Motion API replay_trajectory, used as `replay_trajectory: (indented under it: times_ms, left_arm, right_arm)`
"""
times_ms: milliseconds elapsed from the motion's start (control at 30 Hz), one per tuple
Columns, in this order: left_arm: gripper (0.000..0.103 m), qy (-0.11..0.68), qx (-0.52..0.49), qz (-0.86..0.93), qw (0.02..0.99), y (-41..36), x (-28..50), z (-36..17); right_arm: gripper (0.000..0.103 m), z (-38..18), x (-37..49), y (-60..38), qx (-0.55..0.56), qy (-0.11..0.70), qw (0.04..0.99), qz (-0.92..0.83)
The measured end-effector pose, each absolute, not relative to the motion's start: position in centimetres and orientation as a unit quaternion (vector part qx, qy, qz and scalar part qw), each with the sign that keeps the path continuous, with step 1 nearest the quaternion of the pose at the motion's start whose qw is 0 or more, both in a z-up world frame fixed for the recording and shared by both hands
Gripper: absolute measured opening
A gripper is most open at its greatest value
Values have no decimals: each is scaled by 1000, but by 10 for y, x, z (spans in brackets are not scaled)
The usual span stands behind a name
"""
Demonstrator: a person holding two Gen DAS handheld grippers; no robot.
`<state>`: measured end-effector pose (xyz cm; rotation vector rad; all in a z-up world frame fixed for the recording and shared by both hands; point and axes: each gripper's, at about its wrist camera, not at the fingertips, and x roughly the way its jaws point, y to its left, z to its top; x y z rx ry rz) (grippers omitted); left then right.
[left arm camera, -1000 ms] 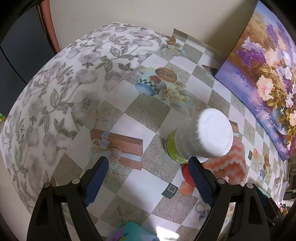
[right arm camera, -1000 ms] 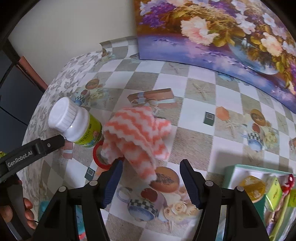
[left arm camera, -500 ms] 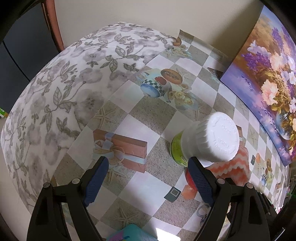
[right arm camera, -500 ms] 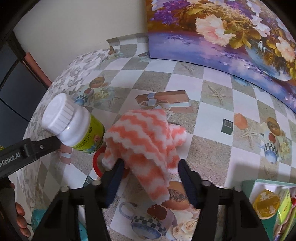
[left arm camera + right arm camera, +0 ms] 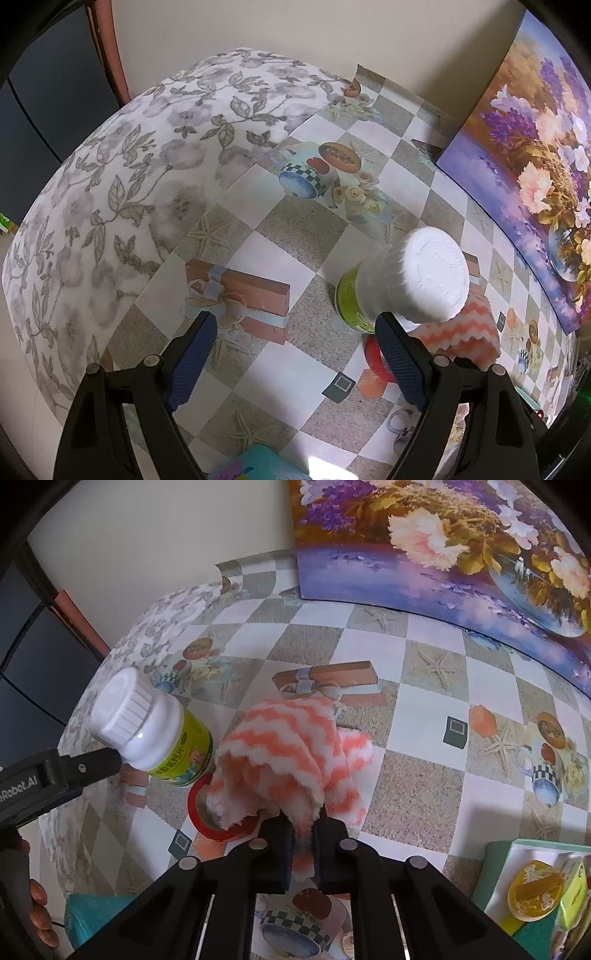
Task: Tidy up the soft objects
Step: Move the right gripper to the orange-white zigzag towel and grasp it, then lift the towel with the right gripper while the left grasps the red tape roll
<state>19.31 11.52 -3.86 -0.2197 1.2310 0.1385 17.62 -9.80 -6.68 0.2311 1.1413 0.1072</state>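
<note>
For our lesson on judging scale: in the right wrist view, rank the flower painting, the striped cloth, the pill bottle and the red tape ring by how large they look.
1. flower painting
2. striped cloth
3. pill bottle, though it sits closer to the lens edge, so distortion makes this unsure
4. red tape ring, partly hidden under the cloth

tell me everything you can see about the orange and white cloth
The orange and white cloth is a fluffy, plush-looking fabric with wavy zigzag stripes. It sits bunched in folds on the checkered tablecloth, one lower fold pinched between the closed fingers of the right gripper. Its left edge drapes over a red tape roll and comes close to the white-capped bottle. In the left wrist view it peeks out behind that bottle.
</note>
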Motion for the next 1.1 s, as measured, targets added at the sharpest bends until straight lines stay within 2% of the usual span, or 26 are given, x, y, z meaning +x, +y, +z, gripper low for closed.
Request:
replay_trajectory:
  times_ms: [1100]
  left_arm:
    - [88, 535, -118, 38, 836, 108, 185, 5]
  right_arm:
    - [7, 30, 149, -164, 135, 439, 888, 6]
